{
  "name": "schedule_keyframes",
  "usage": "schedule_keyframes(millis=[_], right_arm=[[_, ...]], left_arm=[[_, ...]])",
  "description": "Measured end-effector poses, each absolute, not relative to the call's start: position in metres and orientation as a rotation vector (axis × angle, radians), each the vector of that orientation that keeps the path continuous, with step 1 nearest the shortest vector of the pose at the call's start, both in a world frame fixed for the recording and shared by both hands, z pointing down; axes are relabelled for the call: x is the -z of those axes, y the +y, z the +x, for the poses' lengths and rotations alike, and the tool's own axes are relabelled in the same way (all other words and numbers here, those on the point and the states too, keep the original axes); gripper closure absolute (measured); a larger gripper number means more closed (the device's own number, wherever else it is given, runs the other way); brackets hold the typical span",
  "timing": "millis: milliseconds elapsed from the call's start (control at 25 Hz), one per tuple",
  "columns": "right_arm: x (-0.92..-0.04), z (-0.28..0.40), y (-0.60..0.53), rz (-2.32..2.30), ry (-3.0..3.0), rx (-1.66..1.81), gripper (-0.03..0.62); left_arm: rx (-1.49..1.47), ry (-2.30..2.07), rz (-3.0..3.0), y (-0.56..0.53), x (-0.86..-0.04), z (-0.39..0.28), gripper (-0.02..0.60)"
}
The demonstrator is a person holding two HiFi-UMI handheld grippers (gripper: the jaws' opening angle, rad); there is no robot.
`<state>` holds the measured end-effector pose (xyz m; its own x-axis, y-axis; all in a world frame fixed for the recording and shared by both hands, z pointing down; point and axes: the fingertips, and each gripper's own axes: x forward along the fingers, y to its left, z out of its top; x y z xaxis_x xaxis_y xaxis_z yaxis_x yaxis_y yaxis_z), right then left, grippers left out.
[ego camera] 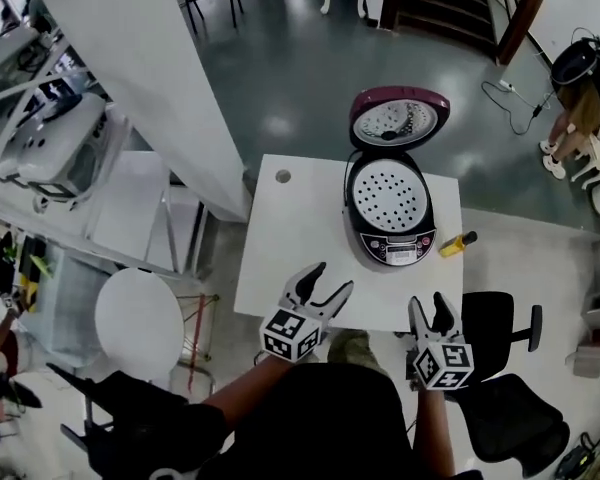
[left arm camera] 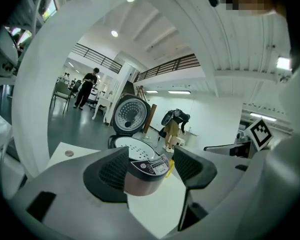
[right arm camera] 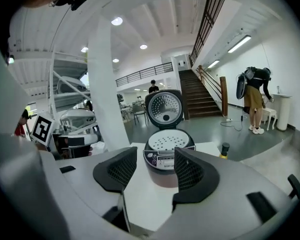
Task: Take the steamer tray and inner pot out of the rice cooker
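On the white counter [ego camera: 290, 248], toward 1 o'clock, the rice cooker [ego camera: 398, 248] stands with its lid [ego camera: 397, 120] raised. The perforated steamer tray [ego camera: 388, 196] sits in its mouth, hiding the inner pot. Left gripper [ego camera: 332, 278] and right gripper [ego camera: 429, 304] hover at the 6 o'clock edge, fingers [right arm camera: 190, 171] spread, empty. Nothing is lifted yet; the next move probably calls for reaching forward to pinch the tray's rim.

Left gripper [ego camera: 332, 278] jaws apart (nothing between); right gripper [ego camera: 428, 303] likewise, both pointing forward.

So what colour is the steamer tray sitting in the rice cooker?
The steamer tray is white, perforated with small holes; head view shows it best.
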<state>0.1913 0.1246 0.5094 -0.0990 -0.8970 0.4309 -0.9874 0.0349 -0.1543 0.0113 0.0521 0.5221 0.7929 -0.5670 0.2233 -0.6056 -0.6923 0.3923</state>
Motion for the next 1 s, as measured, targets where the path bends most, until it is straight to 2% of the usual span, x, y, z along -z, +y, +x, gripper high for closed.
schedule_keyframes(millis=[280, 480, 1000], right_arm=[[-0.494, 0.252, 0.048, 1.902, -2.185, -0.488, 0.391], [-0.504, 0.289, 0.020, 1.894, -2.217, -0.534, 0.391], [-0.540, 0.319, -0.070, 1.651, -2.303, -0.567, 0.391]], left_arm=[[-0.138, -1.030, 2.470, 0.003, -0.517, 0.035, 0.319], [-0.192, -1.047, 2.477, -0.017, -0.521, 0.063, 0.319], [-0.267, -1.250, 2.353, -0.081, -0.555, 0.089, 0.319]])
